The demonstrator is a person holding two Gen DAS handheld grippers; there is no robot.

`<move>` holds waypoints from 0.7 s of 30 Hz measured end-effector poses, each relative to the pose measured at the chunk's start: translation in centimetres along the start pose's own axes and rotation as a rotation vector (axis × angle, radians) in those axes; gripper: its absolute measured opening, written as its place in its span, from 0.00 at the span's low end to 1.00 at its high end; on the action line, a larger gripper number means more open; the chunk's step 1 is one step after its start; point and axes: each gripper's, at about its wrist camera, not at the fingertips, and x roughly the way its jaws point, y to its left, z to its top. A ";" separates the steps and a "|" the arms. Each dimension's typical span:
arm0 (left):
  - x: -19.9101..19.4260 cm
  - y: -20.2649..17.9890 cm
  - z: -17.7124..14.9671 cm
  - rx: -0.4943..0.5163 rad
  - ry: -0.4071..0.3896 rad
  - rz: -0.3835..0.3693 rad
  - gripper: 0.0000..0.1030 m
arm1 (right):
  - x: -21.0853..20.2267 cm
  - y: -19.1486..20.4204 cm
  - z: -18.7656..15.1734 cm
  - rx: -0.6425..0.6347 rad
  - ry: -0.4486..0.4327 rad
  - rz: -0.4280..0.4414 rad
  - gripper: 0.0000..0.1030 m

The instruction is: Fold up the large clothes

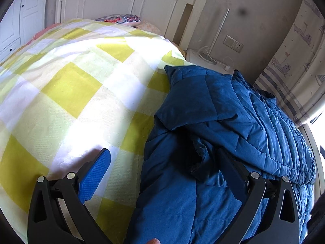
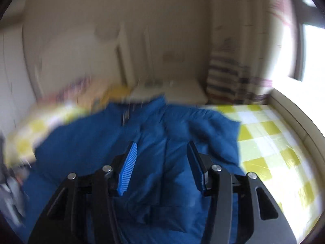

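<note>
A large blue quilted jacket [image 1: 233, 109] lies bunched on a bed with a yellow, white and pale-green checked sheet [image 1: 67, 85]. My left gripper [image 1: 162, 158] is open wide at the jacket's near edge. Its left pad [image 1: 95, 177] is over the sheet, and its right finger [image 1: 231, 172] rests against the dark folds. The right wrist view is blurred by motion. There the jacket [image 2: 101, 142] spreads across the bed, and my right gripper [image 2: 161, 148] hangs above it, open, with nothing pressed between its pads [image 2: 128, 168].
A white headboard [image 1: 166, 2] and a patterned pillow [image 1: 121, 19] are at the far end. Beside the bed are a white bedside table [image 1: 205, 59] with cords, a wall socket [image 1: 233, 43] and a striped curtain [image 1: 294, 65]. A bright window [image 2: 310, 57] is on the right, checked sheet [image 2: 270, 142] below it.
</note>
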 end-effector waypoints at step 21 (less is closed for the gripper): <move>7.4 -13.4 3.6 0.325 0.001 0.025 0.96 | 4.8 6.1 -4.1 -0.323 0.117 -0.298 0.60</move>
